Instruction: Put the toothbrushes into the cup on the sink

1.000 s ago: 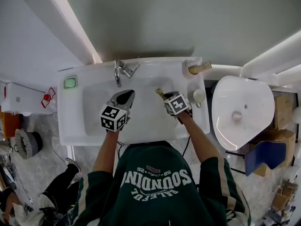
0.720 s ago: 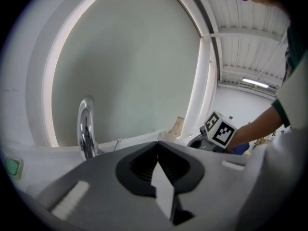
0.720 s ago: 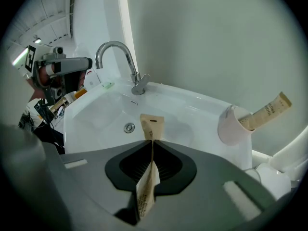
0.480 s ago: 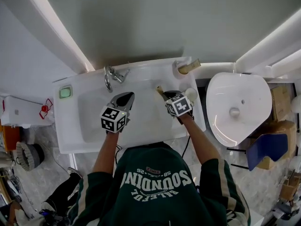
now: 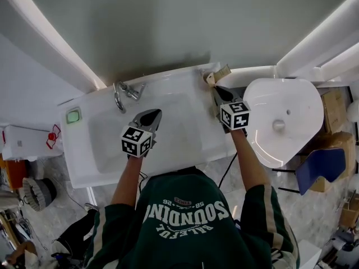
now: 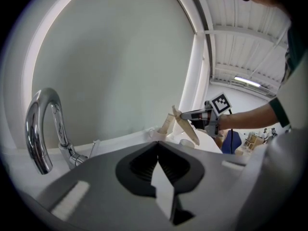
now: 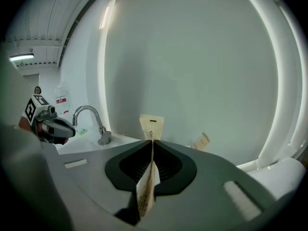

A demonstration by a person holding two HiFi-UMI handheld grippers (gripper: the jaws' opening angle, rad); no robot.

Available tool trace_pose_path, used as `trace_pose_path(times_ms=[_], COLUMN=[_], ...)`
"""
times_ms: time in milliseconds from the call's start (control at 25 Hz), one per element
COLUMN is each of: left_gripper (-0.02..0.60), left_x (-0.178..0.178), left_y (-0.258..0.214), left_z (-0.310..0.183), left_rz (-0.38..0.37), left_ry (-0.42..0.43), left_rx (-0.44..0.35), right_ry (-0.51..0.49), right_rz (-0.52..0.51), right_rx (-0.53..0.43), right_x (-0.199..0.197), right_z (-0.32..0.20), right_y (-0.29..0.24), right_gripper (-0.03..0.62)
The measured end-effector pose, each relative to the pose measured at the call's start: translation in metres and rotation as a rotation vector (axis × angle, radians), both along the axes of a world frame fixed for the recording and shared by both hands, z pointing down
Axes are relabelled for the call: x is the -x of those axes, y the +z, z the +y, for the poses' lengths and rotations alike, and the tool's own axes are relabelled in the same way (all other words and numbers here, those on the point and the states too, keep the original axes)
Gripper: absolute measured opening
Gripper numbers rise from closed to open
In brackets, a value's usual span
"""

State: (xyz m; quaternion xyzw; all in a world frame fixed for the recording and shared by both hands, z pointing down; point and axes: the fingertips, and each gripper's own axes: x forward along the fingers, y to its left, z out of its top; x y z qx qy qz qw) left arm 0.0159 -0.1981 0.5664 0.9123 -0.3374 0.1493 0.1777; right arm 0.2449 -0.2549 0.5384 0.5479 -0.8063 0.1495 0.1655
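Right gripper (image 7: 152, 141): dark jaws pressed together on a toothbrush (image 7: 151, 124); ribbed black pads either side of it.
Toothbrush: flat, kraft-paper sleeve, tan and matte, with a slot punched in its squared top; it stands edge-on between the jaws and hangs slanted above the sink's back right corner, near the cup (image 6: 157, 134) but not in it.
Cup: small, white, on the sink's (image 5: 168, 153) back right corner; a second tan packet (image 5: 222, 72) leans out of it.
Left gripper (image 6: 157, 146): jaws together, nothing in them, held over the basin.
Sink: white, glossy, rectangular with a rounded basin.
Faucet (image 6: 43, 129): polished chrome, a tall curved spout on the back rim, left of centre.
Toilet (image 5: 280, 122): smooth white lid, just right of the sink.
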Motion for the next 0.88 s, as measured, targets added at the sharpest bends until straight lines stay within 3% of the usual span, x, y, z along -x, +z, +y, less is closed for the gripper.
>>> trace_pose_path(times_ms=[320, 880], left_gripper=[0.051, 0.051], left_x=[-0.001, -0.001], left_y=[0.007, 0.016], left_z=[-0.003, 0.0], left_rz=[-0.02, -0.043], left_ry=[-0.011, -0.03], left_rx=[0.016, 0.043], right_ry=[0.105, 0.179], right_rz=[-0.035, -0.044], right_rx=[-0.096, -0.097], right_x=[-0.049, -0.071], right_z=[-0.012, -0.014], right_y=[0.001, 0.04], right_gripper=[0.022, 0.023])
